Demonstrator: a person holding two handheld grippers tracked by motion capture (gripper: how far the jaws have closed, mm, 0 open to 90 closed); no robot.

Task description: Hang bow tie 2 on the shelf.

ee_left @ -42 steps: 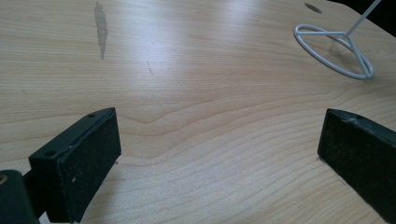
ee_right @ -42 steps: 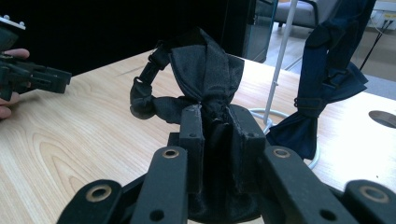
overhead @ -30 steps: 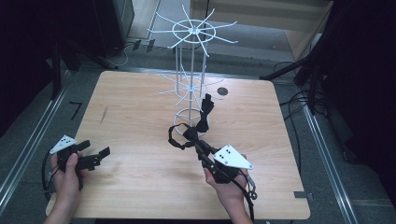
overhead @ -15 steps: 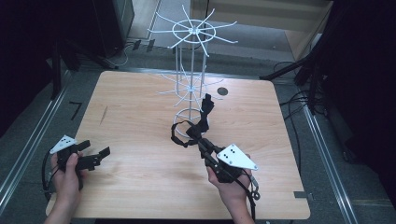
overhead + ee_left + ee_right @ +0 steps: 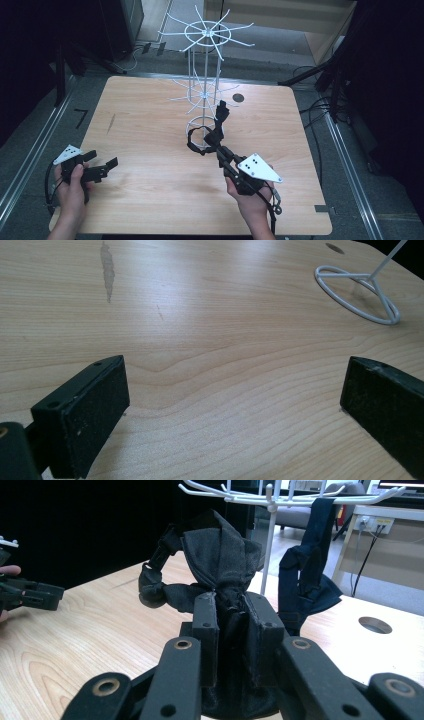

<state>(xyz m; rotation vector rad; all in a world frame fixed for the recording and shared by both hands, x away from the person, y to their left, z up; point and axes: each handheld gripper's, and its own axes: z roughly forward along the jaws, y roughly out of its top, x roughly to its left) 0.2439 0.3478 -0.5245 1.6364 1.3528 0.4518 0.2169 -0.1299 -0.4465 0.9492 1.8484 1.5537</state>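
Black fabric bow tie (image 5: 220, 565), bunched and crumpled with its strap looped to nine o'clock, held upright above the table near the white wire rack's (image 5: 205, 95) base.

I am scanning the pale wooden table (image 5: 150, 130), the white wire hanging rack (image 5: 205, 75) and the black fabric piece (image 5: 220, 565), and I am finding no word, brand, label or number that I can read on any of them. The grey three-cornered plate (image 5: 258, 167) on the gripper is showing small dark dots, not letters. A dark mark on the floor strip (image 5: 81, 117) left of the table is looking like a sign, but I am not managing to read it.
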